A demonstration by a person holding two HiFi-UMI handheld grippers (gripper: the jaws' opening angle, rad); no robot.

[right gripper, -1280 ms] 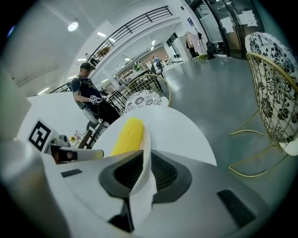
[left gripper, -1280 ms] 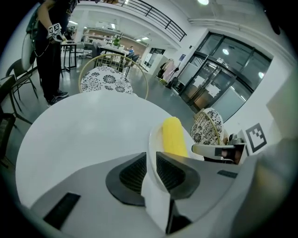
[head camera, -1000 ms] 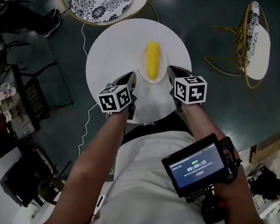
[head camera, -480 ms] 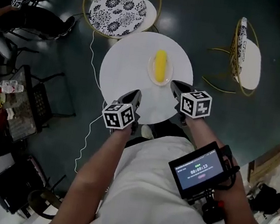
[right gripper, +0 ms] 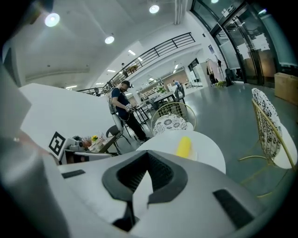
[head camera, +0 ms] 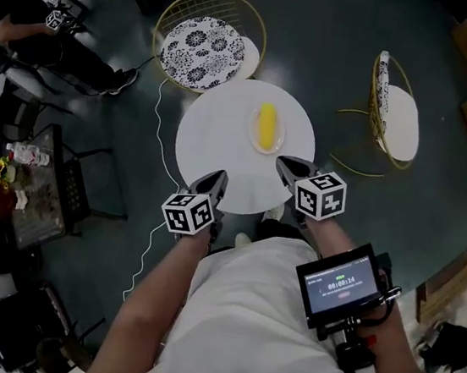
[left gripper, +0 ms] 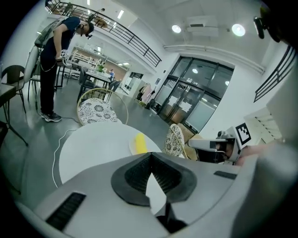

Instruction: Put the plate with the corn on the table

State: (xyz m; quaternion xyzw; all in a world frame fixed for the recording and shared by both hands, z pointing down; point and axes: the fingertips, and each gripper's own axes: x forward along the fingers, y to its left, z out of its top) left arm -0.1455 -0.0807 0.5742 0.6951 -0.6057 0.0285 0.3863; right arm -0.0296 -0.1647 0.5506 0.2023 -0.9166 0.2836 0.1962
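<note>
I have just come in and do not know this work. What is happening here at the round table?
A person stands at the round white table with a two-jaw gripper in each hand. The plate with the corn already lies on the table, toward its far side. The left gripper and the right gripper hang over the near edge, apart from the plate, with their jaws together and holding nothing. The placing looks done.
</note>
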